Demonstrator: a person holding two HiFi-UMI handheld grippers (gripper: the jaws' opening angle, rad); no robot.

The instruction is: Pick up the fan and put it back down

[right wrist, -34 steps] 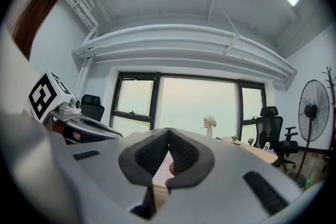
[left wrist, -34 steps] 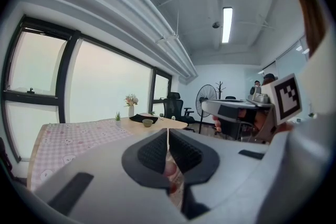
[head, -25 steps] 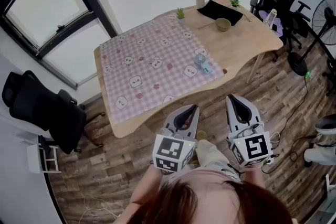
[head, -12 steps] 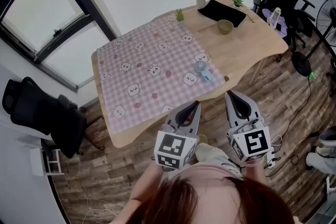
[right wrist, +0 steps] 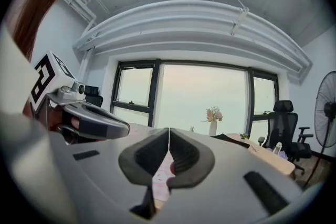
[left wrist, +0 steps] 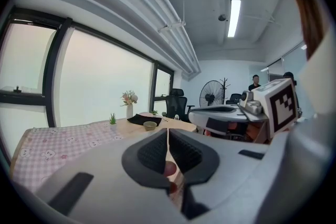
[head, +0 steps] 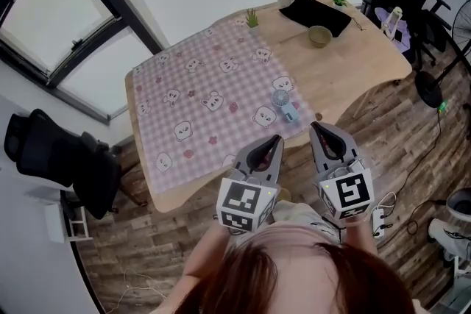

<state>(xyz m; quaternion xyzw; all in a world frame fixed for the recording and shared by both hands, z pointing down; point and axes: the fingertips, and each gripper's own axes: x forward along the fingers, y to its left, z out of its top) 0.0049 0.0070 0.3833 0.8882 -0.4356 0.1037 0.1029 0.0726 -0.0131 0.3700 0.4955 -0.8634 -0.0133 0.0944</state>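
— While the left tongs (head: 274, 140) and right tongs (head: 316, 129) are both pinched together and empty, where's the fan (head: 283, 103)?
— Just ahead of their tips, on the tabletop (head: 346, 62). I'd call this the approach; next, one pair must open and reach.

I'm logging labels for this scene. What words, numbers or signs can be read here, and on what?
No words or numbers can be read.
Left cube, right cube: black-and-white square markers, no letters.
Tablecloth: cartoon prints only.
Fan: any label is too small to read.
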